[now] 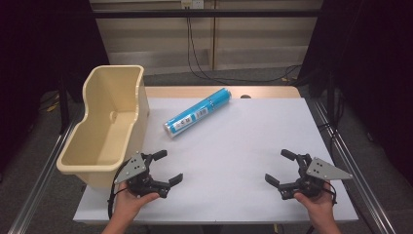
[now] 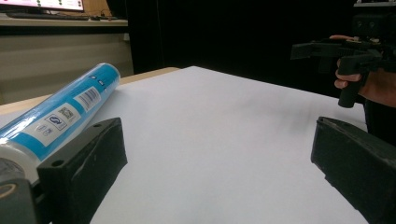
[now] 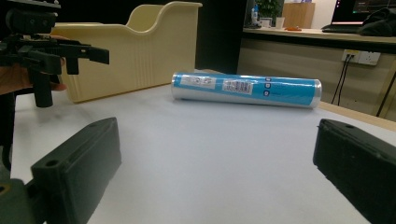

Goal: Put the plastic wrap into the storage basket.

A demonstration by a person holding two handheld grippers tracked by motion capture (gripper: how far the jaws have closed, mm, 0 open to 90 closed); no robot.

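Note:
A blue cylindrical roll [image 1: 197, 112] with a barcode label lies on its side on the white table top [image 1: 234, 161], toward the back middle. The same roll [image 2: 58, 114] lies ahead and left in the left gripper view, and crosswise as the roll [image 3: 246, 89] in the right gripper view. A cream plastic bin [image 1: 108, 126] stands at the table's left edge. My left gripper [image 1: 167, 167] is open near the front left, just right of the bin, with nothing between its jaws. My right gripper [image 1: 281, 167] is open at the front right, jaws wide apart and holding nothing.
The bin [image 3: 135, 51] has tall ribbed walls. A strip of bare wood [image 1: 219, 91] runs along the table's far edge. Metal rails [image 1: 350, 165] flank the table on both sides. Cables [image 1: 229, 75] trail on the floor behind.

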